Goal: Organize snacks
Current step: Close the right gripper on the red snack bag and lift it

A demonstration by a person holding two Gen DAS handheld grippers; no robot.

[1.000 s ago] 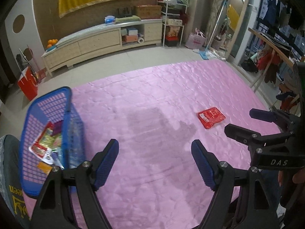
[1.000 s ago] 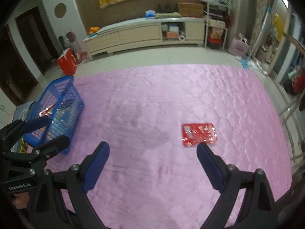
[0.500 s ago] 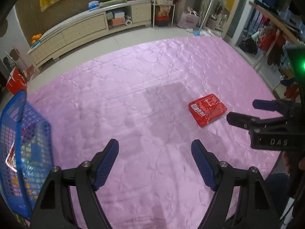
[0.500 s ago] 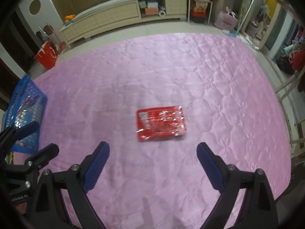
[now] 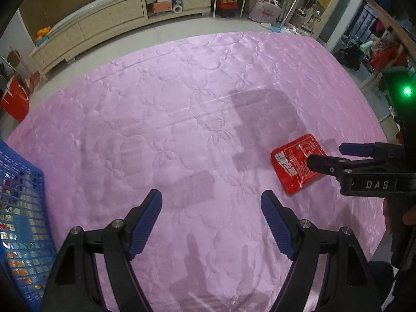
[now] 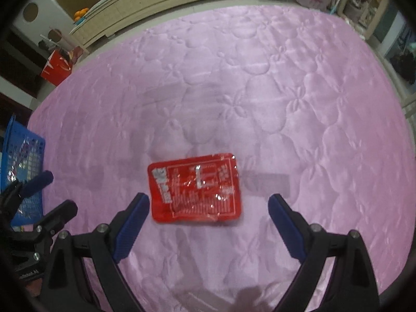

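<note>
A flat red snack packet (image 6: 195, 186) lies on the pink quilted bedspread (image 6: 234, 83). My right gripper (image 6: 209, 200) is open and empty, low over the packet's near edge, which sits between the fingertips. In the left wrist view the packet (image 5: 293, 167) lies at the right, partly behind the right gripper's fingers (image 5: 322, 166). My left gripper (image 5: 211, 199) is open and empty above bare bedspread. A blue basket (image 5: 23, 223) holding several snack packets stands at the left edge and also shows in the right wrist view (image 6: 22, 161).
A long cream cabinet (image 5: 124, 18) runs along the far wall beyond a strip of floor. A red bag (image 6: 56, 67) stands on the floor to the left. Shelves and clutter (image 5: 364, 46) crowd the right side of the bed.
Both grippers moved forward and down toward the bedspread. The red packet came closer to the right gripper and now sits between its fingertips. The basket slid to the left edge of both views.
</note>
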